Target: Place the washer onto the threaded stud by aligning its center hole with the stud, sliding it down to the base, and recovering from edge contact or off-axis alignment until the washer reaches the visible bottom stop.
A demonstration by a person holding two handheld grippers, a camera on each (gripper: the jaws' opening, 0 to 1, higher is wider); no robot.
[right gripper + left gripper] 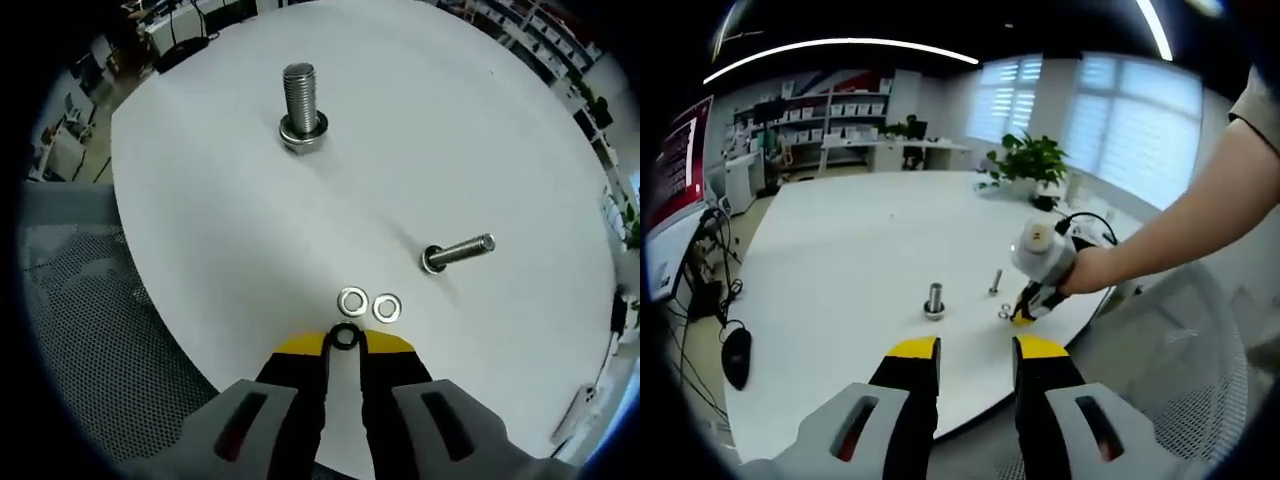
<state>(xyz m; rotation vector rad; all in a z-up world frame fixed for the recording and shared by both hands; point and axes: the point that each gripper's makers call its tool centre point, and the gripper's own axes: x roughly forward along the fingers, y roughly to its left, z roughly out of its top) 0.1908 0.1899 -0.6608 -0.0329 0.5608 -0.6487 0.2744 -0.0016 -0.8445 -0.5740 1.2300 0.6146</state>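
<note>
At the lower centre of the right gripper view, my right tongs [345, 340] pinch a dark washer [345, 336] nearly closed. I should lift it level, centre its hole over the upright stud [301, 103] at upper left, then lower straight. My left tongs [975, 360] hang half-open, empty.

Office surroundings around the round white table [840, 260]

A green leafy potted plant [1030, 160] stands at the table's far edge; a black computer mouse [736, 357] and dark cables lie on the floor, white shelving [845, 120] lines the back wall, and a grey perforated mesh surface [80, 330] sits beside the table.
</note>
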